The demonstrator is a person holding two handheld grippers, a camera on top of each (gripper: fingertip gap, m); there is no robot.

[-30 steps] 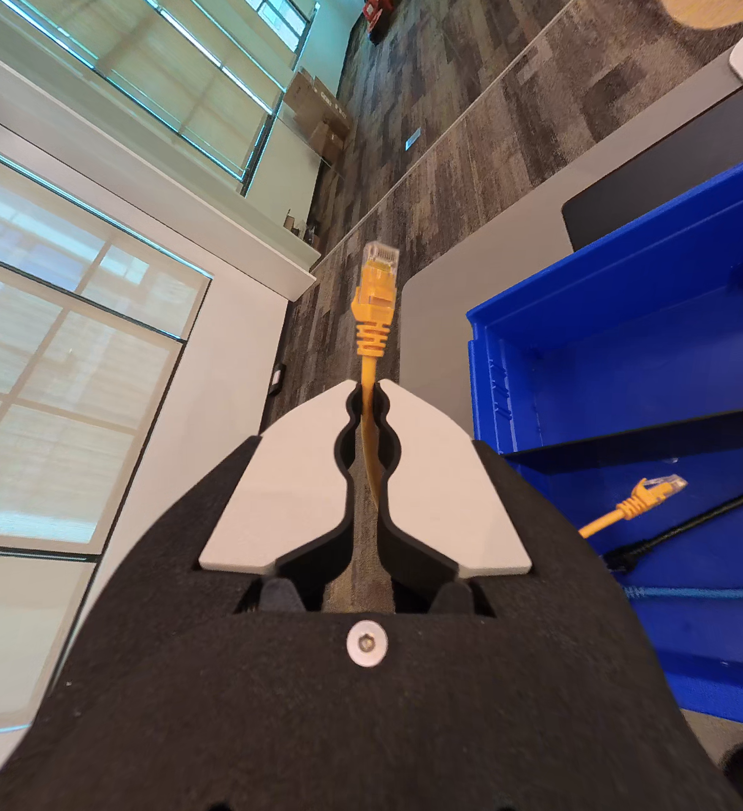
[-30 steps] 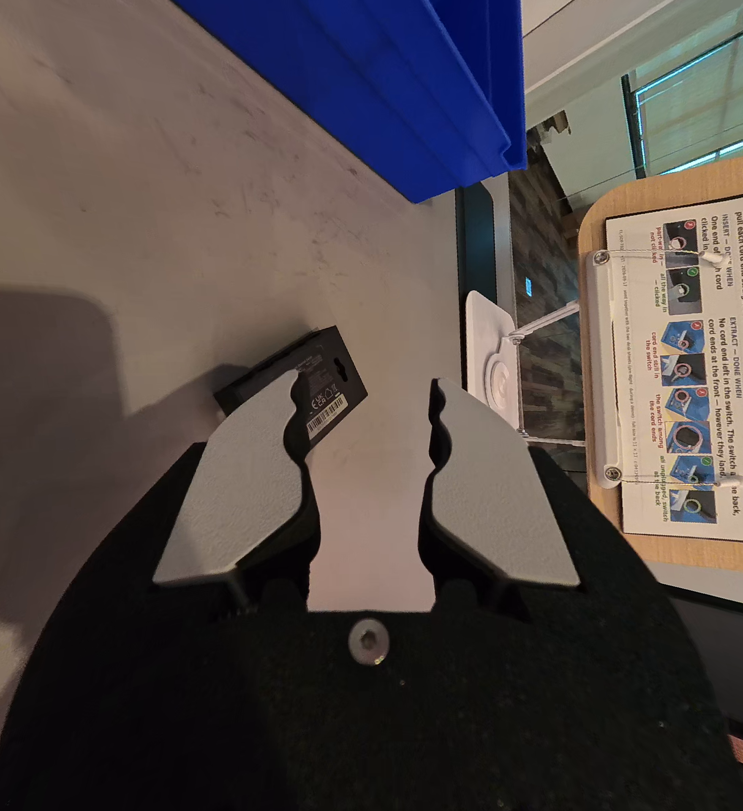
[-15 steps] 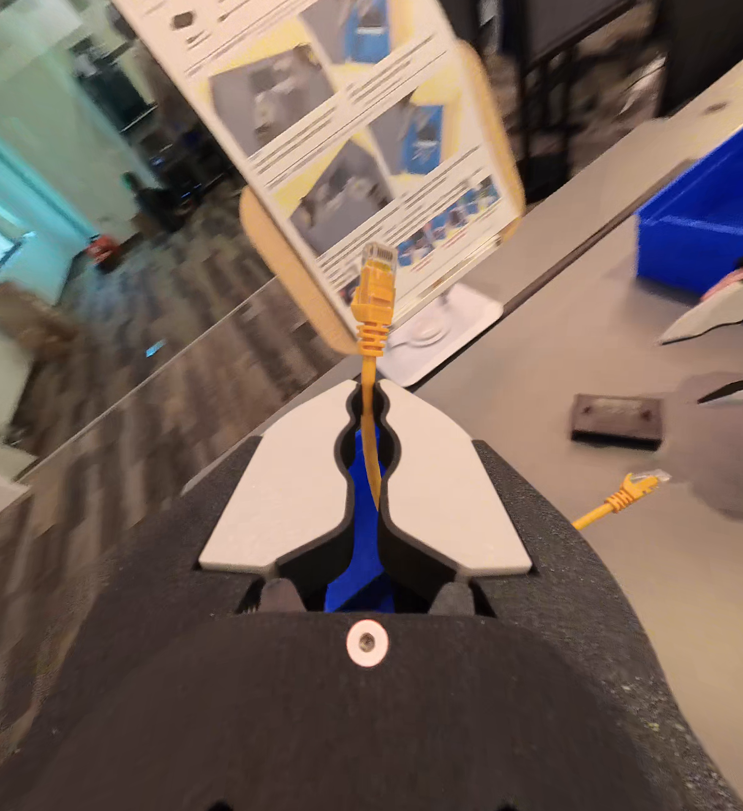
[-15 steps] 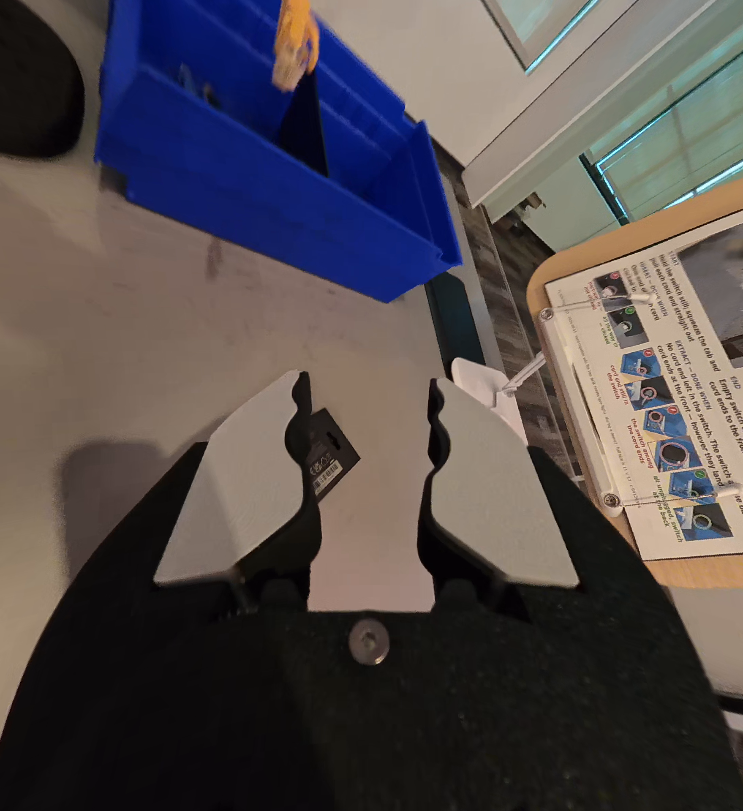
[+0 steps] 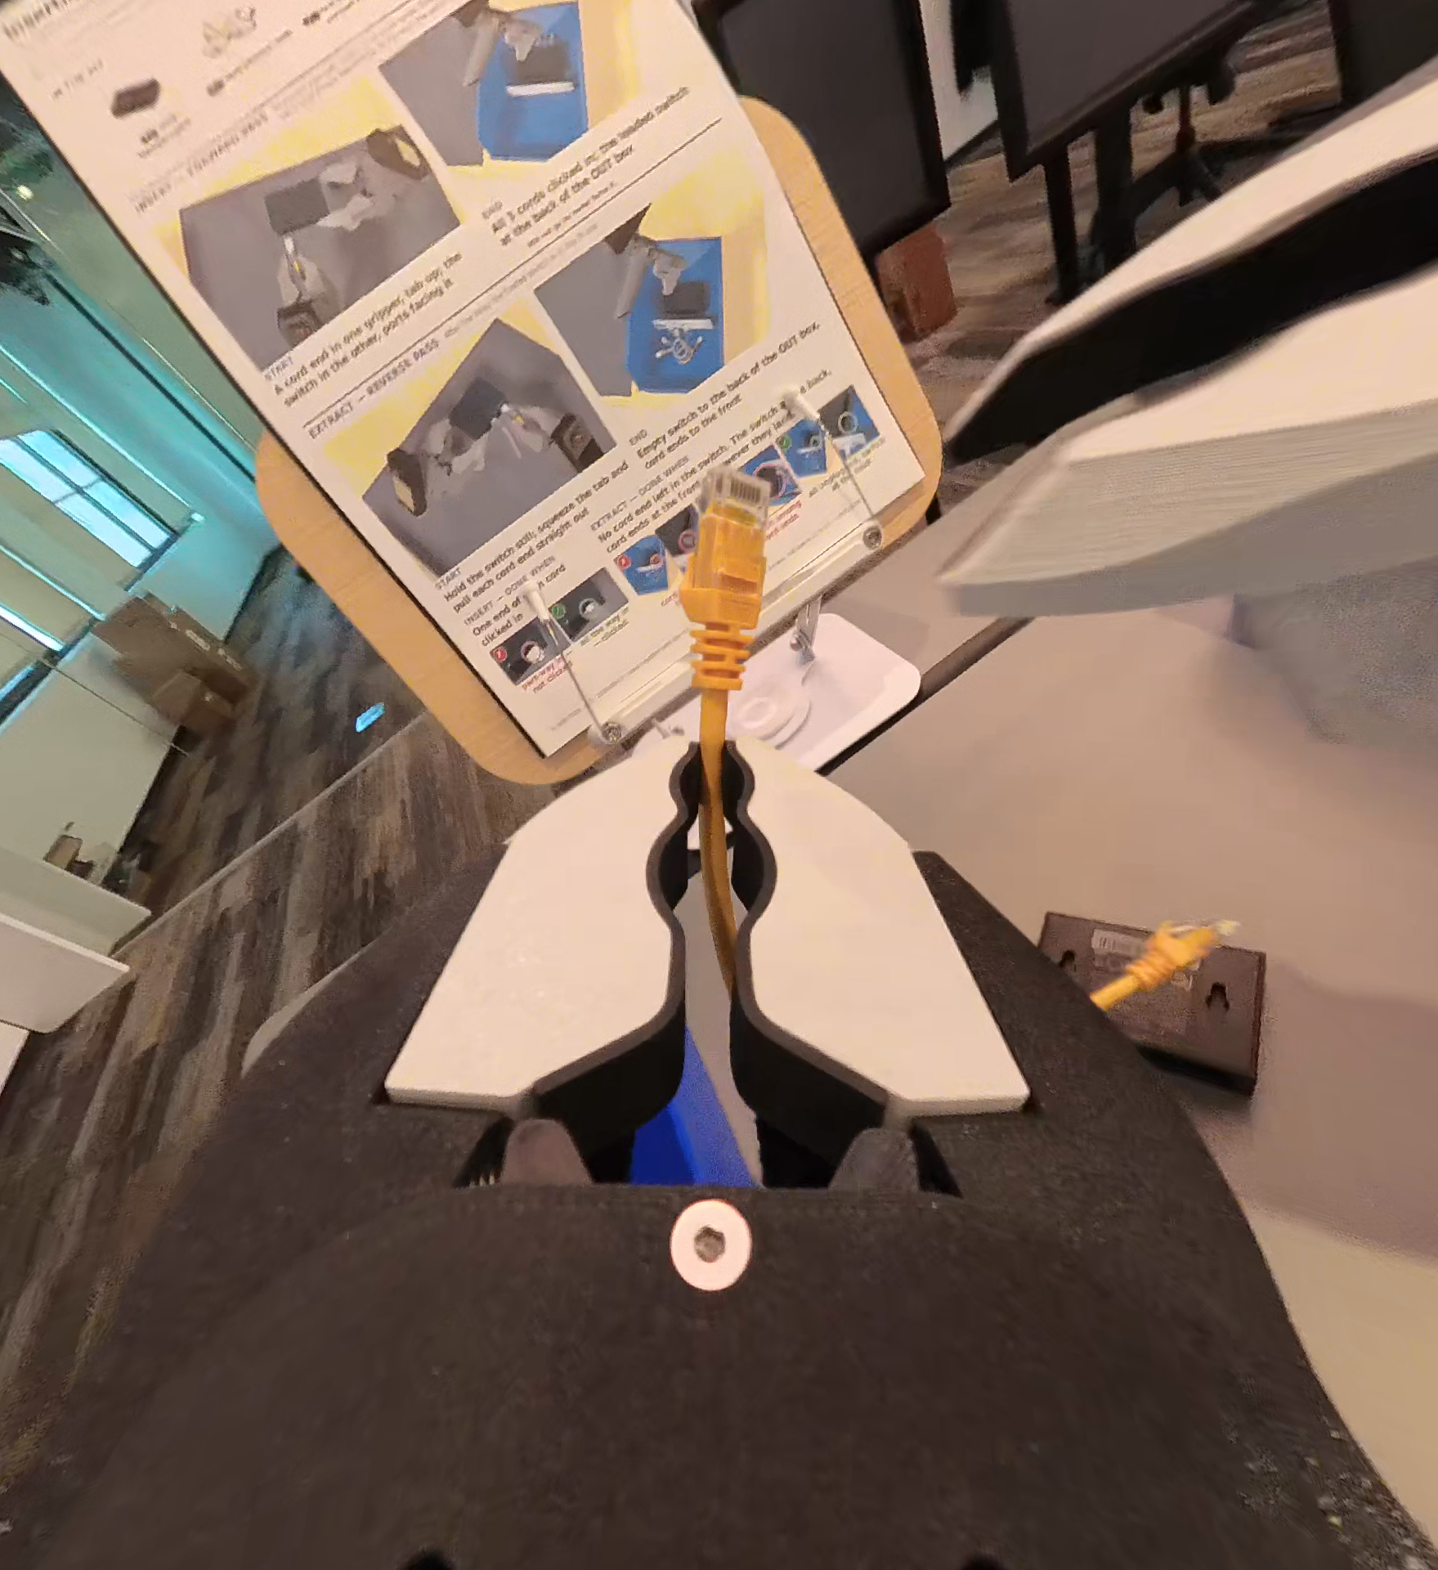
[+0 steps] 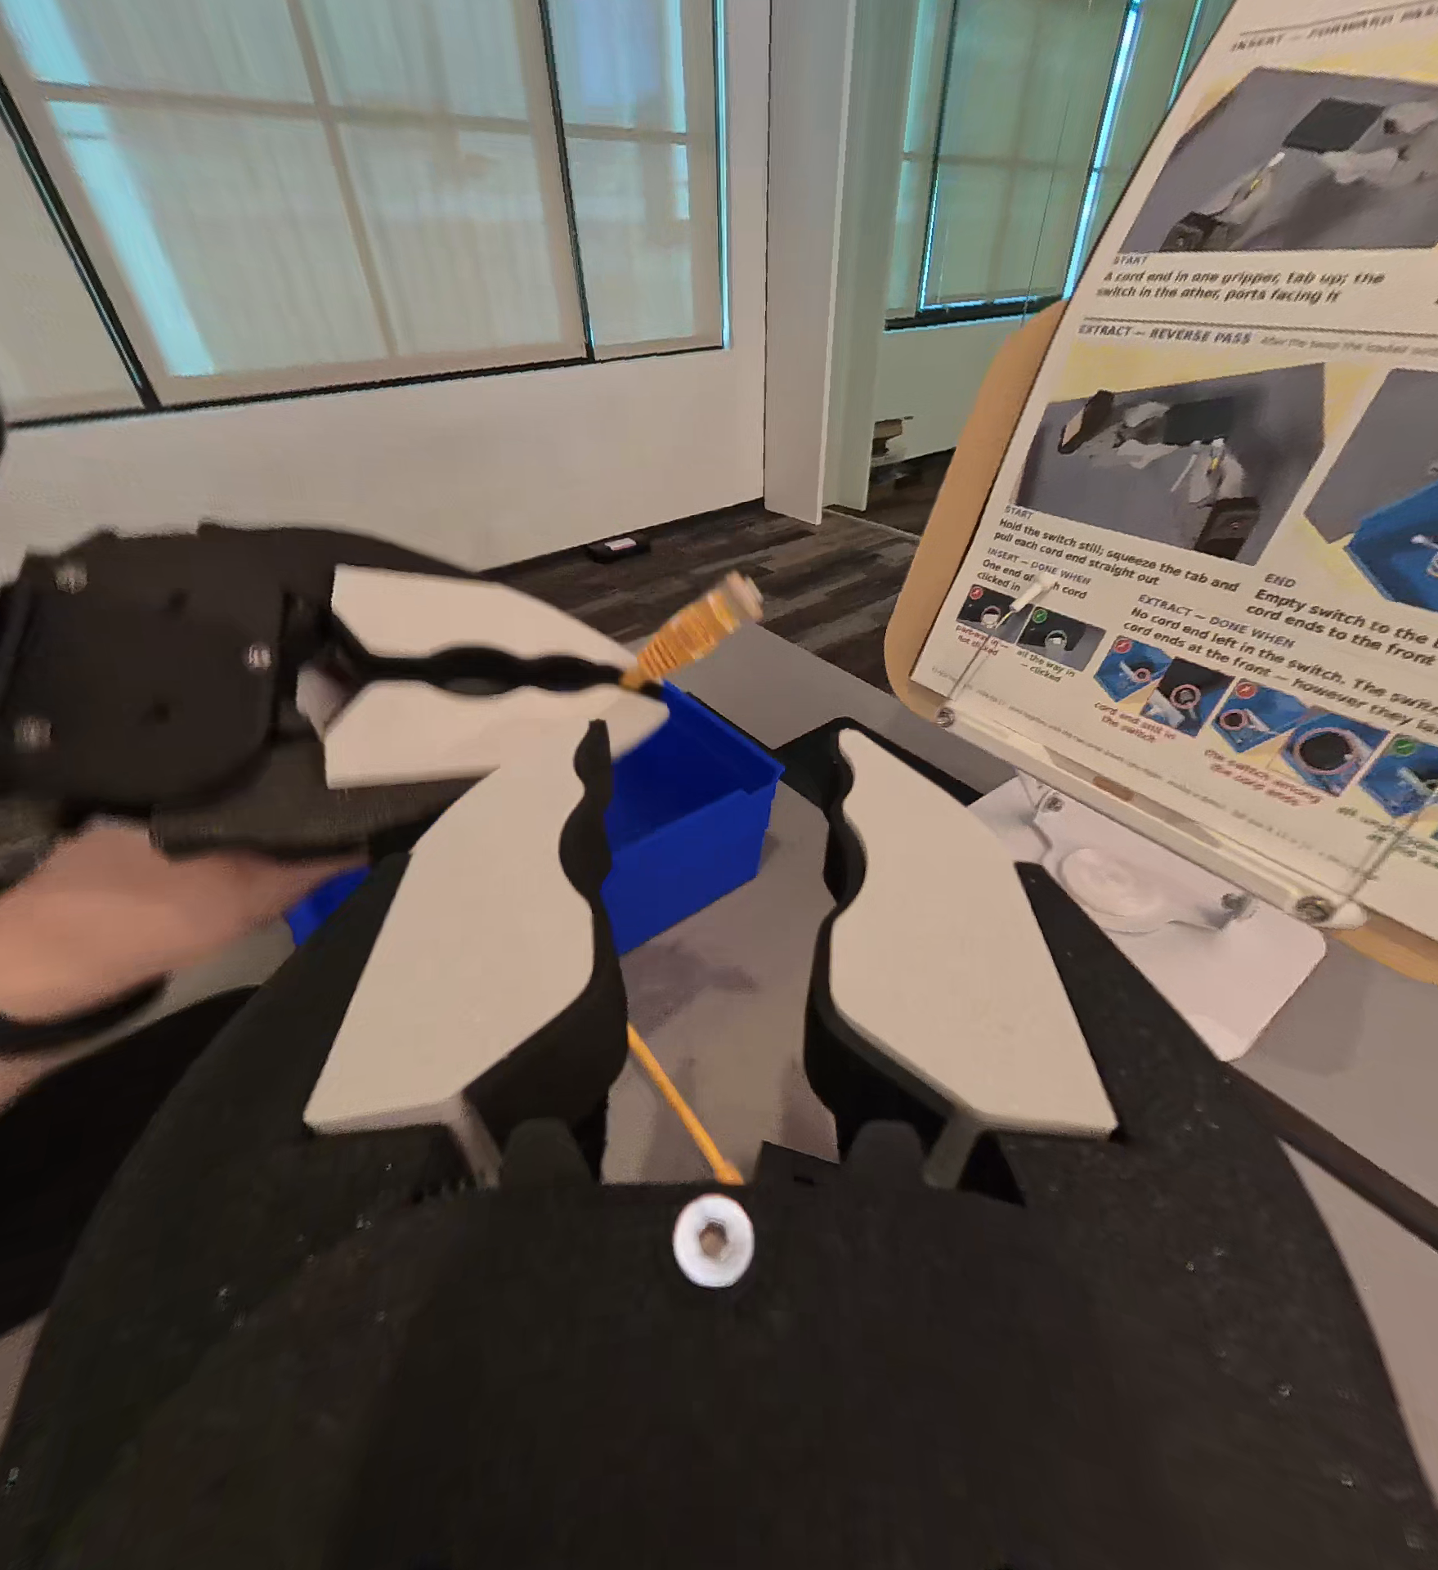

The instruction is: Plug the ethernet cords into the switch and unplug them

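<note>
Left gripper [image 5: 711,769] clenched on yellow ethernet cord [image 5: 719,816] just behind its clear-tipped plug [image 5: 728,544], plug pointing forward. Right gripper [image 6: 711,756] spread wide, empty. Flat black switch [image 5: 1157,998] lies on grey table [image 5: 1080,765], cord's other end [image 5: 1165,956] over it. Best next: right grabs switch, ports facing plug, tab up, push straight.

Left black-bodied gripper with pale grey fingers [image 5: 713,756] pinched together on a thin orange cable, lying sideways in the right wrist view, bare hand [image 6: 61,926] beneath its body, right matching black-and-grey gripper [image 6: 715,748] with fingers spread apart, nothing between them
</note>
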